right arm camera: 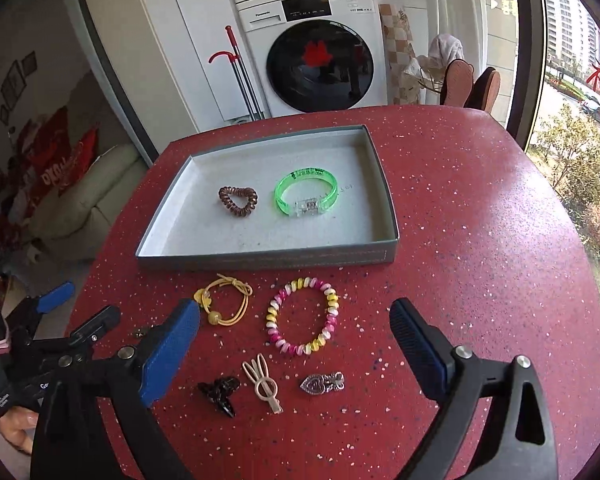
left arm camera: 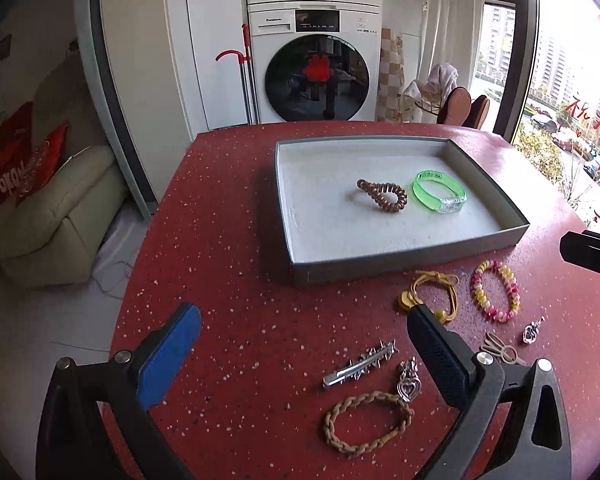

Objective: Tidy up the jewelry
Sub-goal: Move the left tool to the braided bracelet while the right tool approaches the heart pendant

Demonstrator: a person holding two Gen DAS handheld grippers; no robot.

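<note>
With both tongs' jaws apart and empty, the left gripper [left arm camera: 304, 324] and right gripper [right arm camera: 294, 316] faced a tray [right arm camera: 260, 258] beyond them holding only the coil hair tie [right arm camera: 238, 200] and green bangle [right arm camera: 306, 192], while perhaps nine pieces, among them the beaded bracelet [right arm camera: 302, 316] between the right jaws, still lay on the table [right arm camera: 480, 240].

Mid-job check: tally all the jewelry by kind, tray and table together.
Loops, 5: brown spiral coil tie, green translucent plastic bangle, yellow cord tie, pink-and-yellow spiral coil, tan braided rope loop.
Hair clips, 3: silver spiked metal clip, beige rabbit-shaped clip, black claw clip.
Silver heart charms: 2.
Total: 10.
</note>
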